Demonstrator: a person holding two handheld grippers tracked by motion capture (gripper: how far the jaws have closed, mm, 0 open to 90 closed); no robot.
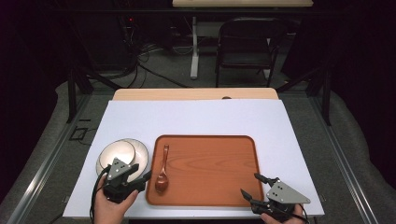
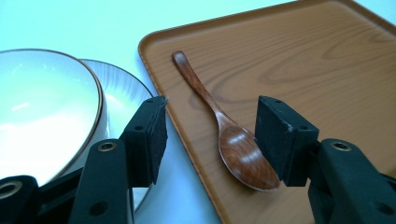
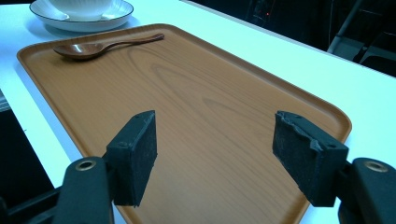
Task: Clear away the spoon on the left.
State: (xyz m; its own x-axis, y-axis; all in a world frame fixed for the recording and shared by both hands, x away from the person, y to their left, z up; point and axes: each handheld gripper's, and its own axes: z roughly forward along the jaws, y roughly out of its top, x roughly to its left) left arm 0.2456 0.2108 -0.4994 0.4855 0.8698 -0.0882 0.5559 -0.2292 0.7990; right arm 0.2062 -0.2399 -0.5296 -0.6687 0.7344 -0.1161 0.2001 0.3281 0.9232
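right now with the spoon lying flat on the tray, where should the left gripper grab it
Probably the thin handle of the wooden spoon, pinched across its width from straight above. It lies flat near the left rim of the tray, and the neck is narrow, while the bowl is wide and rounded. The left gripper is open beside it.

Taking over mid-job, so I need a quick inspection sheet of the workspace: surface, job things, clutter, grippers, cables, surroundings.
Surface: white table top, bare apart from the items below.
Job's things: wooden spoon lying at the left end of the brown tray; bowl sitting on a plate left of the tray.
Clutter: nothing seen.
Grippers: left gripper open, near the spoon, holding nothing; right gripper open over the tray's near right corner.
Cables: black cable trailing from the left gripper.
Surroundings: dark room, folding chair beyond the table.
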